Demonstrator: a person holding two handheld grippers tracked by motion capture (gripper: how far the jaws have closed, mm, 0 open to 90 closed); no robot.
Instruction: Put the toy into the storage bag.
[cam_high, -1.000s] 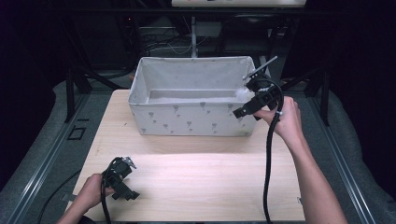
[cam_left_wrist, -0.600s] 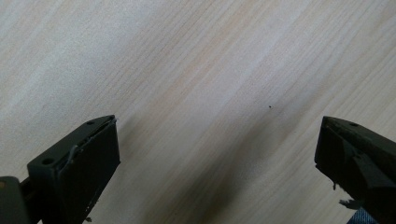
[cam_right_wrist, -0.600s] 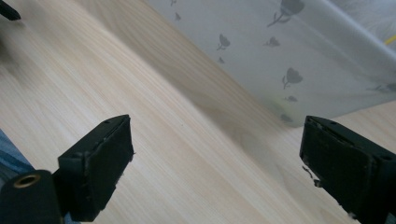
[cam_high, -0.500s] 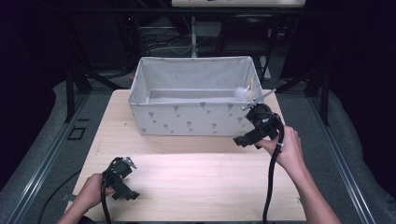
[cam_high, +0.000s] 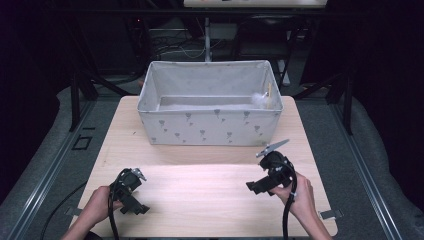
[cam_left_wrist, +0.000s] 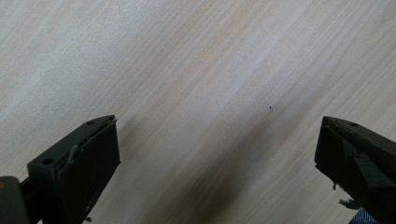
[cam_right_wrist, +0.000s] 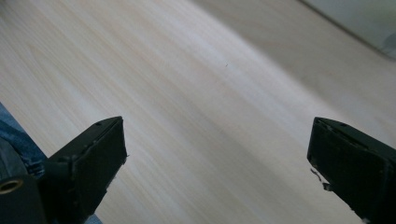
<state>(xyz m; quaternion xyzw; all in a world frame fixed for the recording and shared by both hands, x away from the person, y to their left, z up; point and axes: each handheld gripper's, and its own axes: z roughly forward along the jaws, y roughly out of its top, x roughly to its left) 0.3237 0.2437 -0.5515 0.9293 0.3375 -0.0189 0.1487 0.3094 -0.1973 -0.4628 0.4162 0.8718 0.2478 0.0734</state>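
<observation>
Left gripper (cam_high: 131, 192) at near-left corner of table (cam_high: 210, 200), low over wood, jaws spread wide, nothing between them. Right gripper (cam_high: 267, 181) toward near-right corner, just above tabletop, jaws released and just been opening, bare wood between them. Fabric bin (cam_high: 210, 131) at far edge of table, well apart from both grippers. White fluffy item (cam_high: 258, 99) with thin wooden stick (cam_high: 269, 95) lies inside bin, in its far-right corner.

Right claw (cam_right_wrist: 217, 172) spread wide, over bare table (cam_right_wrist: 196, 93)
</observation>
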